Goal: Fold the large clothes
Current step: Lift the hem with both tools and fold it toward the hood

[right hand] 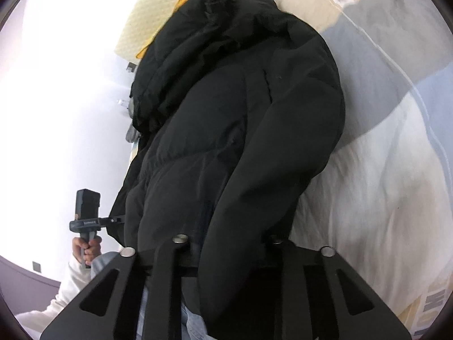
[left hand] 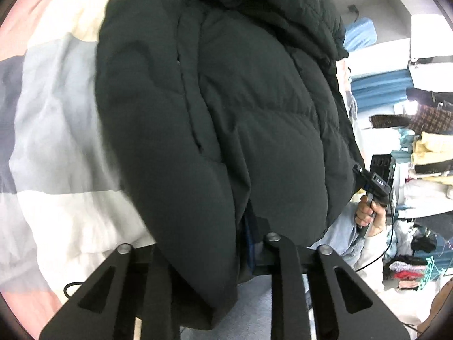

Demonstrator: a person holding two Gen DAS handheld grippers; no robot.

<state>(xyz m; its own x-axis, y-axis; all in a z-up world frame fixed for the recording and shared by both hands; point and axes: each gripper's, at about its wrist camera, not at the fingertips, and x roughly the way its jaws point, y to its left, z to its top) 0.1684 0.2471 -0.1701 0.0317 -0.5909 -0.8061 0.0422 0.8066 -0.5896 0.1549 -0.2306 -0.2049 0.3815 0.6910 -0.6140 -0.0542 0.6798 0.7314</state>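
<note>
Black puffer jacket [left hand: 215, 130] hung between both grippers, each jaws prob. pinching hem, tips hidden by fabric

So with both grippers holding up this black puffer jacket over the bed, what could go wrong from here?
The puffer jacket is bulky and looks slippery; the right gripper seems to pinch only a thin edge, so it may slip out.

A sleeve hangs loose down the front and could bunch underneath when the jacket is lowered onto the quilt, spoiling the fold.

The left gripper also grips only at the hem edge, so the jacket could sag unevenly.
</note>
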